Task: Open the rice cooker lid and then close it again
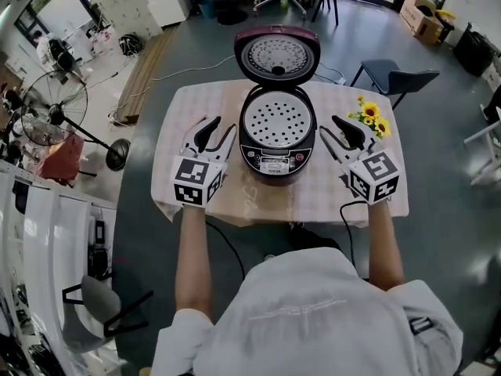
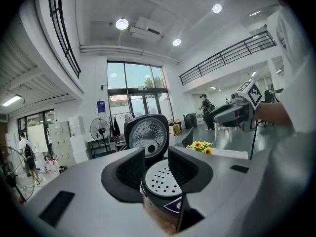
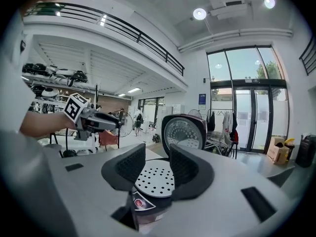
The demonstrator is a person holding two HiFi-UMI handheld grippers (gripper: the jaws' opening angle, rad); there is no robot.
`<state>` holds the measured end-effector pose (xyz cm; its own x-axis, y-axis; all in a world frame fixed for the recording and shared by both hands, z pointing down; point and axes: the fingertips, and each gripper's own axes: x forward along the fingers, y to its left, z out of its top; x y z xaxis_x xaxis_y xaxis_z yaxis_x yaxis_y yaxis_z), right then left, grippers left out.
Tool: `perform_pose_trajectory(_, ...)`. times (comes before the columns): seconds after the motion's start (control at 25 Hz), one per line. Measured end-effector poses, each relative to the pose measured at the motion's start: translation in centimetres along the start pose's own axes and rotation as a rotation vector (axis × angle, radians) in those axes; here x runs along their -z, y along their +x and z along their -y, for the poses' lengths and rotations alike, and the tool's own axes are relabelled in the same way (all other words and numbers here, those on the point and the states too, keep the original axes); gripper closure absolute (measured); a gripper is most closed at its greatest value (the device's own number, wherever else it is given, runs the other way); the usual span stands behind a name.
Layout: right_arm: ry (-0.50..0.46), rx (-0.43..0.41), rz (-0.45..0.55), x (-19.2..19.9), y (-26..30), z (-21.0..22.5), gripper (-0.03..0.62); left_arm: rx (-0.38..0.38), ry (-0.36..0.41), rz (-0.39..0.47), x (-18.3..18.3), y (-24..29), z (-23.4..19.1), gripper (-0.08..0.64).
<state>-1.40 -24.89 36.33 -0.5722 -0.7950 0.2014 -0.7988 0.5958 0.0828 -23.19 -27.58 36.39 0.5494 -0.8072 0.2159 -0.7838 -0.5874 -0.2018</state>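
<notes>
A dark rice cooker (image 1: 277,139) stands mid-table with its lid (image 1: 277,53) raised upright at the back, showing a perforated metal inner tray (image 1: 279,120). To the cooker's left my left gripper (image 1: 218,131) is open and holds nothing. My right gripper (image 1: 335,129) hovers at the cooker's right, also open and empty. Neither touches the cooker. In the left gripper view the tray (image 2: 162,177) and lid (image 2: 146,135) show beyond the open left gripper (image 2: 156,164). The right gripper view has the tray (image 3: 154,174) and lid (image 3: 183,131) past the open right gripper (image 3: 151,164).
The cooker sits on a table with a checked cloth (image 1: 180,112). Yellow flowers (image 1: 369,117) stand at the table's right back corner. A grey chair (image 1: 395,77) is behind on the right, a standing fan (image 1: 55,112) on the floor to the left.
</notes>
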Motion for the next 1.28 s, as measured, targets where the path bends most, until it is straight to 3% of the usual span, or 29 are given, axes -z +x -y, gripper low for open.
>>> perform_pose_trajectory(0.28,0.04,-0.016,0.015,0.9,4.9,3.7,0.422,0.013,0.053,-0.011,-1.7,6.1,-2.6,0.4)
perform_pose_trajectory(0.56,0.099,0.007,-0.014,3.0,7.0,7.6,0.422,0.051,0.167,-0.021,-5.1,12.9,-5.4,0.384)
perform_pose_trajectory(0.92,0.137,-0.001,-0.057,4.8,8.6,10.2,0.422,0.085,0.34,-0.062,-7.9,19.9,-7.2,0.373)
perform_pose_trajectory(1.04,0.139,0.008,-0.064,5.2,9.1,11.1,0.422,0.129,0.396,-0.096,-8.6,22.1,-7.2,0.339)
perform_pose_trajectory(1.28,0.137,-0.002,-0.061,5.1,10.4,12.2,0.422,0.183,0.577,-0.193,-8.5,25.3,-7.3,0.31)
